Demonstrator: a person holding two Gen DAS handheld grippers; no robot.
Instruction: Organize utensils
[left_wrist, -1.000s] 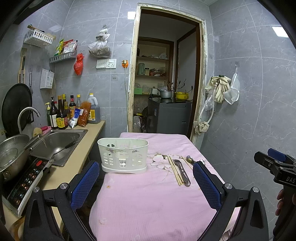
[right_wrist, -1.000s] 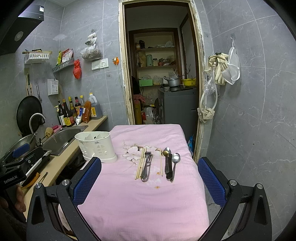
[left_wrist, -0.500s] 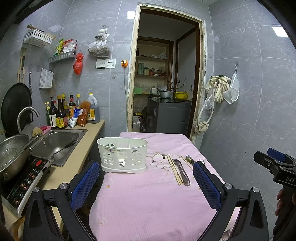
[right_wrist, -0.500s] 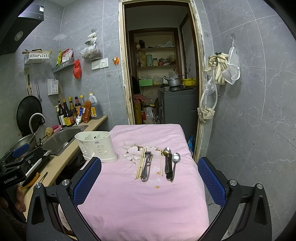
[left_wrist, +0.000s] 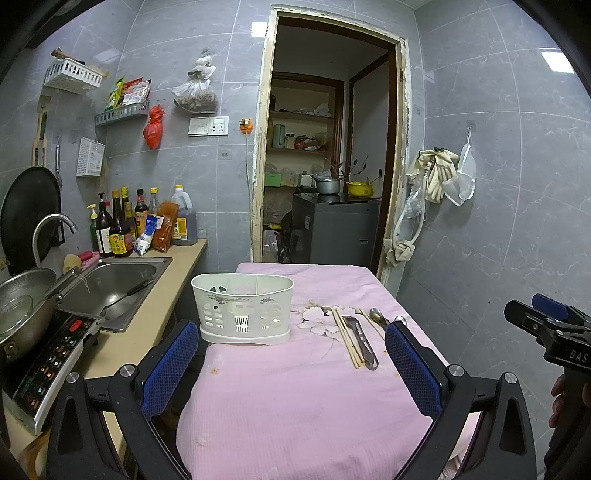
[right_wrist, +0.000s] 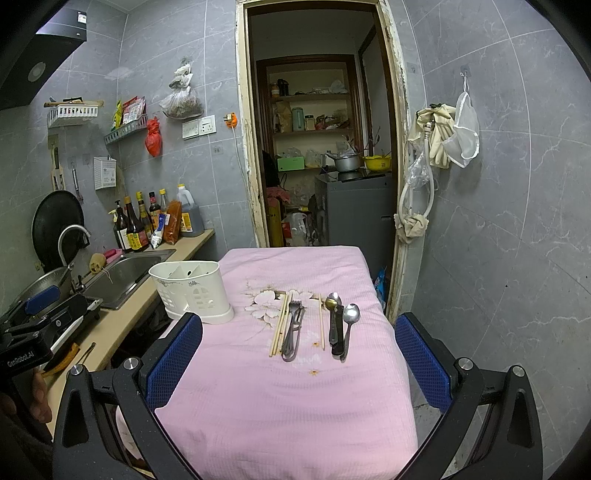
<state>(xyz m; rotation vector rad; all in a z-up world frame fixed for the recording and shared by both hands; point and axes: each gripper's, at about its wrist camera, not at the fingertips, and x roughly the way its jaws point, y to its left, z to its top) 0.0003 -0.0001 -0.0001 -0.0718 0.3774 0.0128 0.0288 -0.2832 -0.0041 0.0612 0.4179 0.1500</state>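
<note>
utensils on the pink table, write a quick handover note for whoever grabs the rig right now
Left gripper: open, empty, held short of the table's near end.
Right gripper: open, empty, also held back.
White caddy: upright at the left edge of the pink tablecloth; nothing visibly sticking out of it.
Laid out to its right: chopsticks, forks, a single chopstick, then spoons and a dark-handled utensil.
Done: nothing sorted yet.
Left: move every utensil into the caddy's compartments.
</note>
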